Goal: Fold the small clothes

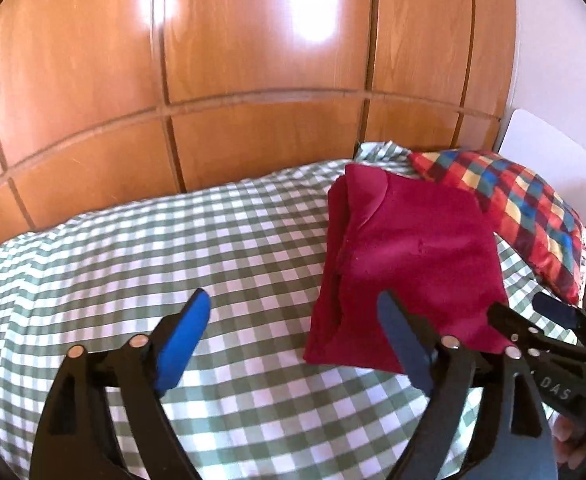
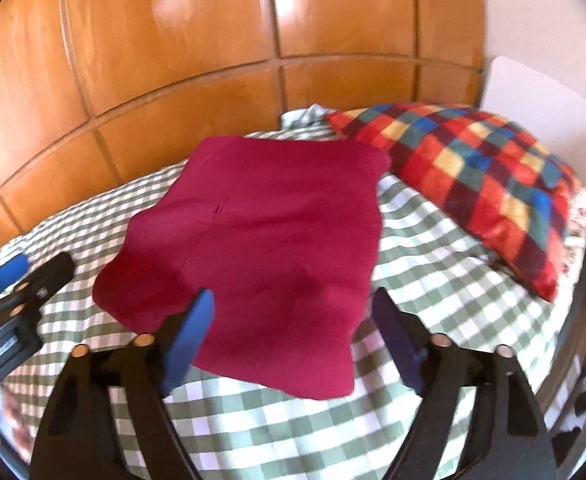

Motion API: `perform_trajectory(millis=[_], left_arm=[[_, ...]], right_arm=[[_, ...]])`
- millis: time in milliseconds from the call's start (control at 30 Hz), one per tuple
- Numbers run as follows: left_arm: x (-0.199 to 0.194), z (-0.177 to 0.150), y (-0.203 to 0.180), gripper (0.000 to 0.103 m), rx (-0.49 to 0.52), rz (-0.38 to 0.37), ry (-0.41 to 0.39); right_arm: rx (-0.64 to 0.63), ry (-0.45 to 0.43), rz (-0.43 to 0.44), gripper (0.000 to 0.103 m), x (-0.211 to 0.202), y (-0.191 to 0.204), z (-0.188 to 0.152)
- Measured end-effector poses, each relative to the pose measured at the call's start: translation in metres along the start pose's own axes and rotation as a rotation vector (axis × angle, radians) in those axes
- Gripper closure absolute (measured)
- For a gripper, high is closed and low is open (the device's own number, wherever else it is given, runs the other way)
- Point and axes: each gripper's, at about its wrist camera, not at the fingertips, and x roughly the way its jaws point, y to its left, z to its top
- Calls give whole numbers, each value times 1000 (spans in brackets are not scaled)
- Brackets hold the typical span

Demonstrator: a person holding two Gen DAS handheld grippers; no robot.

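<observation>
Left gripper (image 1: 299, 344): jaws spread wide, empty, above bare green-checked bedcover (image 1: 173, 240), left of the cloth. Right gripper (image 2: 293, 340): likewise released, gripping nothing, over the near edge of the red garment (image 2: 261, 240). Probably the last step, smoothing or one more fold: best to come in low at both near corners, pinch only the top layers, keep edges square. Garment: deep red, folded to a flat rectangle, layers showing along its left side, lying mid-bed just left of the multicoloured checked pillow (image 2: 473, 184).
</observation>
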Motion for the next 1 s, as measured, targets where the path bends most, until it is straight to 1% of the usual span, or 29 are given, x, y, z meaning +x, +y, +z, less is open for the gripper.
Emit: perform_trajectory(millis=[67,100,133,167,233,467,567,700,733,800,1000], left_arm=[[-12,-2,0,11,7,13,-22],[-18,-3,0,8,12,26,-34],[-21,-4,0,4,14,34,-41],[-27,-6,0,3,13,44,-53],[-36,-7,1,3,8,49,-63],[-54,-17,4,3,-11,79,-58],[-59,-22,4,3,-28,66,-56],[-66,-26,-1,3,-12,82,-63],[-68,-27,-1,3,-8,76,-71],[-71,-27,-2,3,-5,64,-73],[-74,-28,-1,3,-21,104,-81]], right_arm=[[23,-22,-36,14,-9,1,-4],[31,-29,-49,10,-11,2,-5],[39,-39,-65,9,-16,2,-7],[43,-46,-74,9,-19,2,-9],[51,-54,-85,4,-25,3,-12],[43,-63,-116,4,-43,6,-22],[54,-74,-127,4,-50,5,-23],[57,-88,-148,4,-57,6,-21],[59,-95,-150,4,-59,7,-20],[59,-102,-148,4,-62,8,-20],[34,-110,-125,4,-67,16,-23]])
